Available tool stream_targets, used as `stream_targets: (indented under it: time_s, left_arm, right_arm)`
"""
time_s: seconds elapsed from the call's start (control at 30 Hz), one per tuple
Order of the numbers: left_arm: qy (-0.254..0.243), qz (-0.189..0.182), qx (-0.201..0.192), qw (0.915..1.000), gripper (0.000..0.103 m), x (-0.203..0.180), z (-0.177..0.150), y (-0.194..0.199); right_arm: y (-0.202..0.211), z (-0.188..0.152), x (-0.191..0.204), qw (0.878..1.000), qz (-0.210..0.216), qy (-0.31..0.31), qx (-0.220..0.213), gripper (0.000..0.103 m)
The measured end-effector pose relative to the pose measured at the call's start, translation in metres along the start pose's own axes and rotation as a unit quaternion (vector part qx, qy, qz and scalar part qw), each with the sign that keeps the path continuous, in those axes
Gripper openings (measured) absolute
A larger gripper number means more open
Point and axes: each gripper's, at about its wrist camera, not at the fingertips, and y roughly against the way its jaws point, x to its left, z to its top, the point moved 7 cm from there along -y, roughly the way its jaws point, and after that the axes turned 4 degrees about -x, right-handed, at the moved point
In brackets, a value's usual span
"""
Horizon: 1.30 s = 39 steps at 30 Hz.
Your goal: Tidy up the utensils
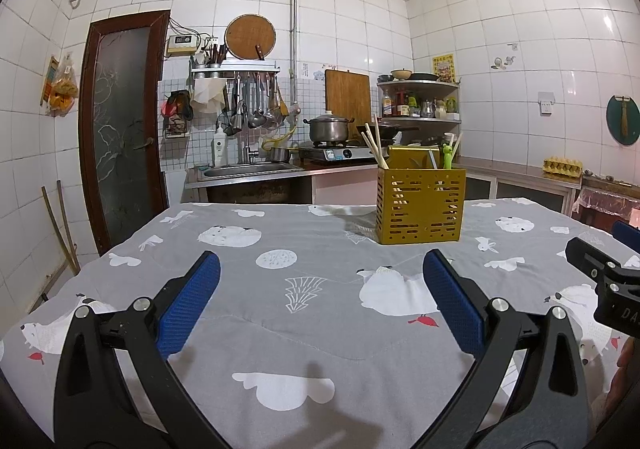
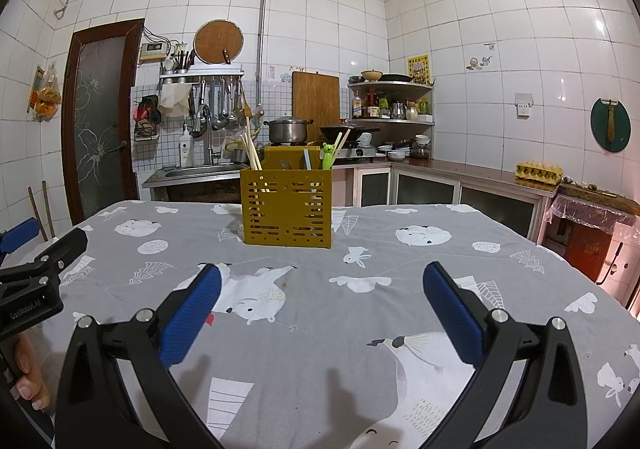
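A yellow perforated utensil holder (image 1: 420,205) stands on the far part of the table; it also shows in the right wrist view (image 2: 286,207). Wooden chopsticks (image 1: 374,147) lean in its left side, and a green frog-topped utensil (image 1: 447,157) and more sticks stand at its right. They show in the right wrist view too: the chopsticks (image 2: 251,151) and the green utensil (image 2: 328,156). My left gripper (image 1: 320,281) is open and empty above the cloth, well short of the holder. My right gripper (image 2: 322,289) is open and empty too.
The table wears a grey cloth (image 1: 304,333) with white animal prints. Behind it are a sink counter (image 1: 248,169), a stove with a pot (image 1: 328,127), a corner shelf (image 1: 420,101) and an egg tray (image 2: 538,171). The right gripper's body (image 1: 600,273) shows at the left view's right edge.
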Motion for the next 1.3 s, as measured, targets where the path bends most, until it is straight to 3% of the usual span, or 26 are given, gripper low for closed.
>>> stream_targets:
  time_s: [1.3]
  left_arm:
    - [0.000,0.000,-0.002,1.0000,0.098,0.0016,0.0008,0.0005]
  right_arm:
    - [-0.0009,0.0007,-0.0038,1.000,-0.001,0.000,0.000,0.099]
